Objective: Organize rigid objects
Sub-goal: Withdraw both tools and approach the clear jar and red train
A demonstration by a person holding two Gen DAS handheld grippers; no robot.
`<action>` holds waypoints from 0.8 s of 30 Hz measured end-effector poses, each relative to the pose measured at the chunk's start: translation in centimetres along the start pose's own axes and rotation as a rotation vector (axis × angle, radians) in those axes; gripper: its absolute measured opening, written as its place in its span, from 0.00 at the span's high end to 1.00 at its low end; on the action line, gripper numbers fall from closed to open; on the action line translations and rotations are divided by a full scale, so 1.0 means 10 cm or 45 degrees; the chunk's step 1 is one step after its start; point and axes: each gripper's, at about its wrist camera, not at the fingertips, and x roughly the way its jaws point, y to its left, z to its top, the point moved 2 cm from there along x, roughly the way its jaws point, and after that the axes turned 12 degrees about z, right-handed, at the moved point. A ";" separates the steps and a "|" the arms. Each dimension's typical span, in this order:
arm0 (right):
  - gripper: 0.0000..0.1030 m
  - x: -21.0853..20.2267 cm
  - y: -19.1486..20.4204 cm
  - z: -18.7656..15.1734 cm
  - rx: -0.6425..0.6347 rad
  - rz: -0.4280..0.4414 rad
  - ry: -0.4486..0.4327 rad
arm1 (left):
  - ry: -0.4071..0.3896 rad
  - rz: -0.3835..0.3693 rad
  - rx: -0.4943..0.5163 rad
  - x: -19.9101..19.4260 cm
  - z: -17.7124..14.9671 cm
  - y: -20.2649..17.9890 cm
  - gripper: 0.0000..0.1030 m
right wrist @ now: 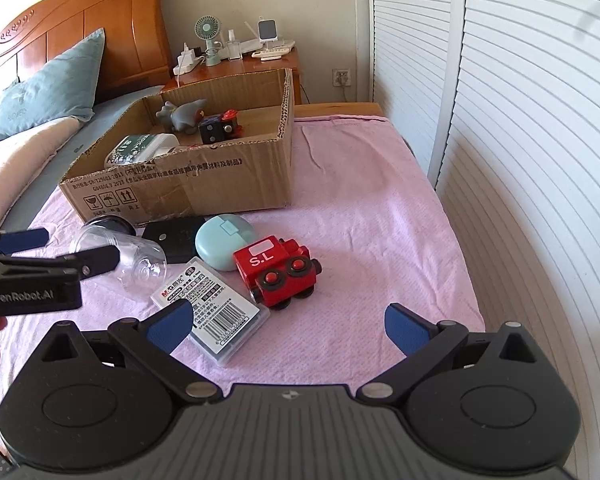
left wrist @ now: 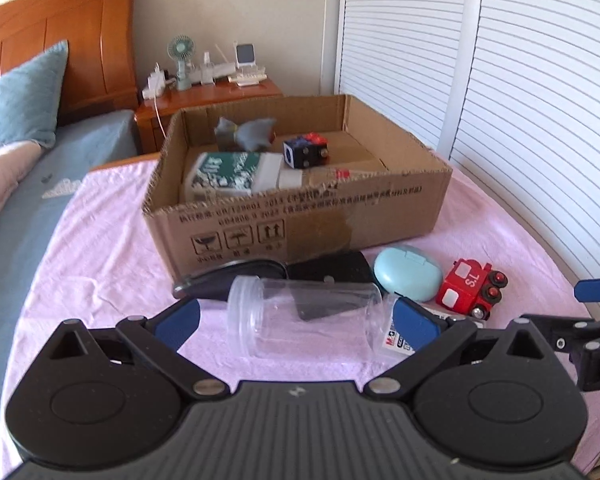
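Observation:
A clear plastic jar (left wrist: 304, 316) lies on its side on the pink cloth (left wrist: 100, 248), lengthwise between the blue pads (left wrist: 178, 322) of my left gripper (left wrist: 296, 322). That gripper is open and its pads do not press the jar. The right wrist view shows the left gripper (right wrist: 80, 245) straddling the jar (right wrist: 120, 256). My right gripper (right wrist: 288, 328) is open over the cloth, with nothing between its pads. A white barcode box (right wrist: 212, 308) lies beside its left pad (right wrist: 170, 328), and a red toy train (right wrist: 278, 272) sits just ahead.
The cardboard box (left wrist: 300, 216) behind holds a grey toy (left wrist: 244, 132), a black cube (left wrist: 306, 150) and a green-white bottle (left wrist: 236, 176). A black case (left wrist: 328, 272) and a teal case (left wrist: 408, 274) lie before it. White louvred doors (right wrist: 520, 160) stand on the right.

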 end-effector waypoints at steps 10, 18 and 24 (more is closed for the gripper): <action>0.00 0.21 -0.09 0.05 0.018 -0.025 0.053 | 0.043 -0.030 -0.002 0.21 -0.05 -0.02 0.01; 0.00 0.52 -0.14 0.20 -0.018 -0.099 0.083 | 0.064 -0.036 -0.024 0.27 -0.05 0.01 0.01; 0.00 0.74 -0.15 0.24 -0.055 -0.119 0.125 | 0.068 -0.033 -0.024 0.29 -0.06 0.02 0.01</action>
